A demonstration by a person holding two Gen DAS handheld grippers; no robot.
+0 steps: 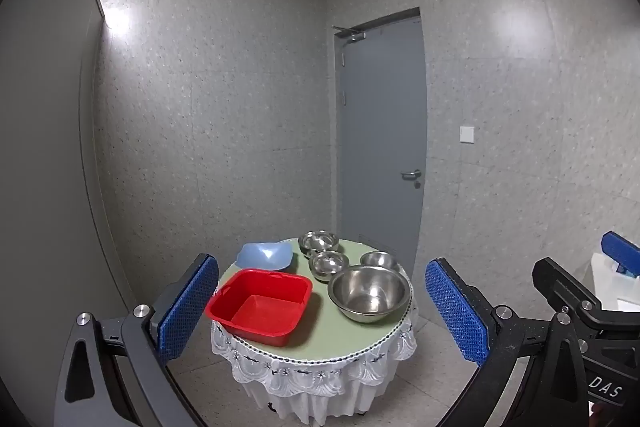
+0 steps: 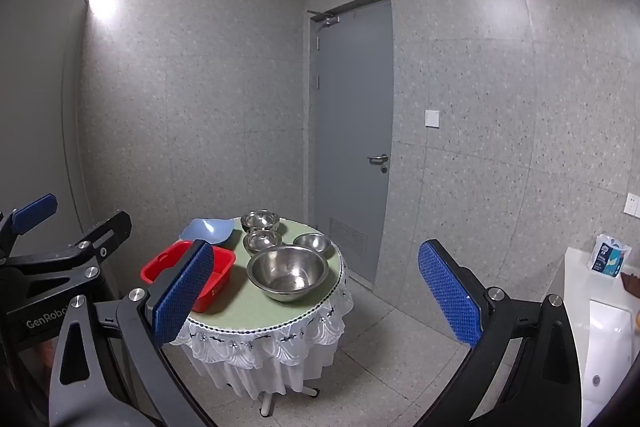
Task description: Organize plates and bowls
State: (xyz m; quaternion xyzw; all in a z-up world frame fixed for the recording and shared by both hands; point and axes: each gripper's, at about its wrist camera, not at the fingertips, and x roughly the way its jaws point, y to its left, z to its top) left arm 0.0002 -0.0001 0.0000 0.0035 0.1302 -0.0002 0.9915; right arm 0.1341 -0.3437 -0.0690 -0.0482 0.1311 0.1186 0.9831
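A small round table (image 1: 320,337) with a green top and white lace skirt stands ahead. On it are a red square tub (image 1: 259,305), a pale blue square plate (image 1: 264,255), one large steel bowl (image 1: 369,291) and three small steel bowls (image 1: 319,242) (image 1: 330,264) (image 1: 378,259). My left gripper (image 1: 322,309) is open and empty, held back from the table. My right gripper (image 2: 316,291) is open and empty, also short of the table (image 2: 248,311). The red tub (image 2: 218,267), blue plate (image 2: 208,230) and large bowl (image 2: 287,271) show in the right wrist view.
A grey door (image 1: 380,131) is behind the table in a grey speckled wall. A white counter (image 2: 576,267) with a tissue pack (image 2: 610,254) and a white basin (image 2: 608,339) are at the right. The floor is tiled.
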